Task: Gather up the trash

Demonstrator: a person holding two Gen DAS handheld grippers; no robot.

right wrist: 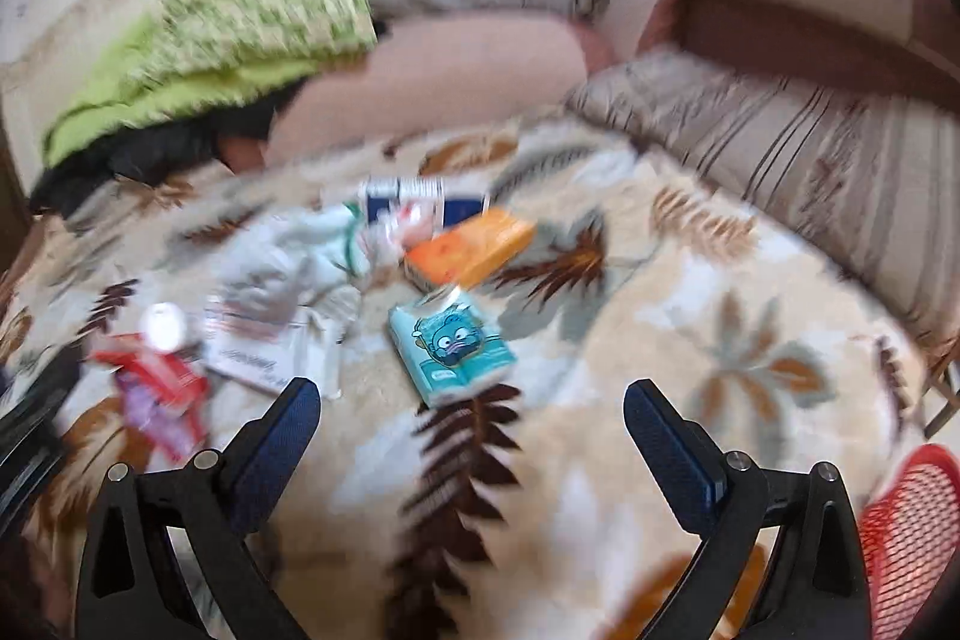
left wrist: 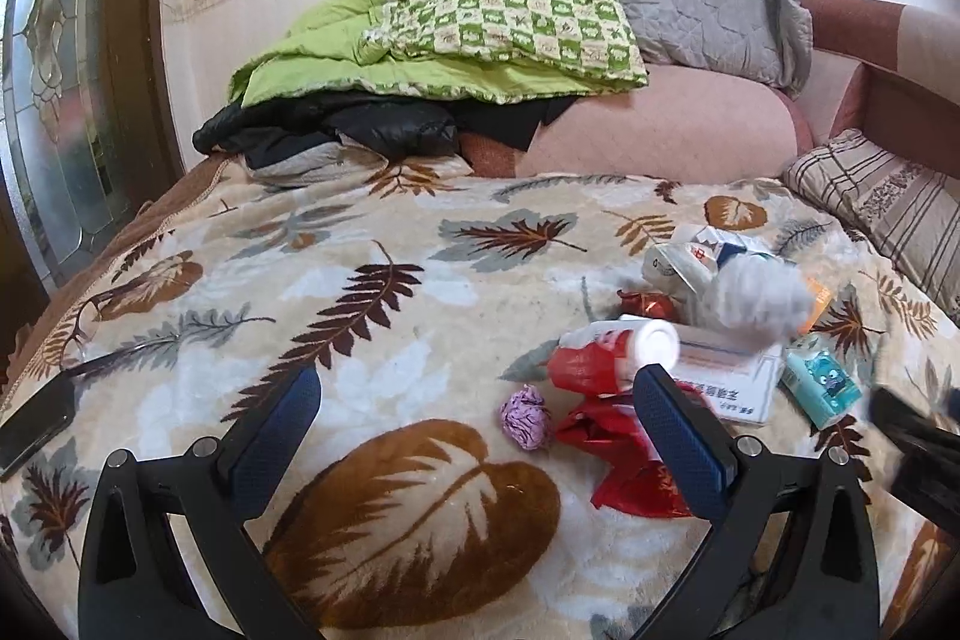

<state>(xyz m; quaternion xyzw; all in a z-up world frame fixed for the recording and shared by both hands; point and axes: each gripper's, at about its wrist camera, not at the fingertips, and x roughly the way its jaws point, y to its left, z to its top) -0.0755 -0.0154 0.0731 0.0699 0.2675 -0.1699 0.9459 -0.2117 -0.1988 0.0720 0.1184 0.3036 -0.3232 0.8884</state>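
Observation:
Trash lies on a leaf-patterned blanket [left wrist: 372,280]. In the left wrist view I see a purple paper ball [left wrist: 526,417], a red wrapper [left wrist: 624,460], a red bottle with a white cap [left wrist: 612,352], a white booklet [left wrist: 735,376], a teal tissue pack [left wrist: 821,379] and crumpled white bags [left wrist: 720,274]. My left gripper [left wrist: 477,409] is open, empty, just left of the purple ball. The right wrist view is blurred. It shows the teal tissue pack [right wrist: 453,343], an orange box [right wrist: 471,253] and the red wrapper [right wrist: 159,376]. My right gripper [right wrist: 471,421] is open and empty, just short of the tissue pack.
A black phone [left wrist: 36,427] and glasses [left wrist: 102,322] lie at the blanket's left edge. Folded quilts [left wrist: 498,22], dark clothes and a pink cushion [left wrist: 660,130] are piled at the back. A striped pillow [right wrist: 780,148] lies right. A red mesh basket [right wrist: 912,532] stands at the lower right.

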